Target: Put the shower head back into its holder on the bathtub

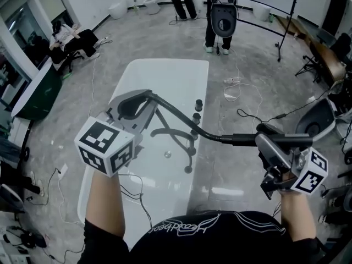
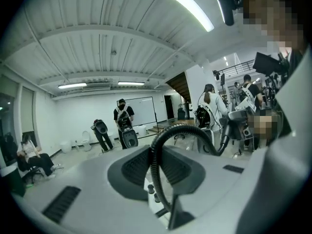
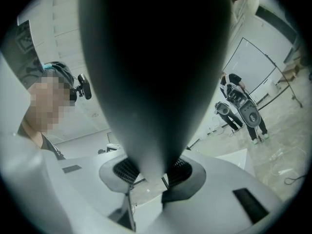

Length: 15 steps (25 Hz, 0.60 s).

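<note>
We held the shower head (image 3: 156, 82) clamped between the fingers of the right gripper (image 1: 267, 142) and its hose (image 1: 177, 116) pinched between those of the left gripper (image 1: 132, 106), above the bathtub (image 1: 165, 73), presumably to control hose slack.

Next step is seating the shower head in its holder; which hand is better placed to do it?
Right. The right gripper has its jaws shut on the shower head itself, near the fittings on the bathtub rim. The left gripper holds only the hose.
</note>
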{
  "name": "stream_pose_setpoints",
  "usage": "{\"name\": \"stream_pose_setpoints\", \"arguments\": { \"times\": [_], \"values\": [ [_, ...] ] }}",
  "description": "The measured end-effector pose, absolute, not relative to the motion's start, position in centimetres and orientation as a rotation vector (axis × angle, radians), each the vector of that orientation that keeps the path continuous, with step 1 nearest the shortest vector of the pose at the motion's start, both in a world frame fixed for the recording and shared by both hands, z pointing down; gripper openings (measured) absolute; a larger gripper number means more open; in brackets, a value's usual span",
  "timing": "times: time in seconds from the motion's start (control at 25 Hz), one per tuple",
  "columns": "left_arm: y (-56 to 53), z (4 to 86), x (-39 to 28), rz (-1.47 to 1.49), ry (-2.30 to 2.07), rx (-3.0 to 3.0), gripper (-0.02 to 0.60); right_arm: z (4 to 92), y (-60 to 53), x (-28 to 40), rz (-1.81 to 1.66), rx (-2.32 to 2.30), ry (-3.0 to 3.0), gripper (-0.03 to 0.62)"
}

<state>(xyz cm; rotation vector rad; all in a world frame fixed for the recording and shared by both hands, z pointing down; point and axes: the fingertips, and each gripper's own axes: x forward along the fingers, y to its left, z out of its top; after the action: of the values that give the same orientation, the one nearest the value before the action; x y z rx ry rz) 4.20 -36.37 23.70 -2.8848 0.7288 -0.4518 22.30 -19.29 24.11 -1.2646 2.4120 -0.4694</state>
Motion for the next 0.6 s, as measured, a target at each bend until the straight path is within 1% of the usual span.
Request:
{"name": "stream_pose_setpoints", "arguments": {
  "times": [0.6],
  "values": [
    [-32.3, 34.4, 3.4, -0.513, 0.686, -3.099, 0.063, 30.4, -16.2, 22.6, -0.612, -1.426, 2.357, 0.13]
  ]
}}
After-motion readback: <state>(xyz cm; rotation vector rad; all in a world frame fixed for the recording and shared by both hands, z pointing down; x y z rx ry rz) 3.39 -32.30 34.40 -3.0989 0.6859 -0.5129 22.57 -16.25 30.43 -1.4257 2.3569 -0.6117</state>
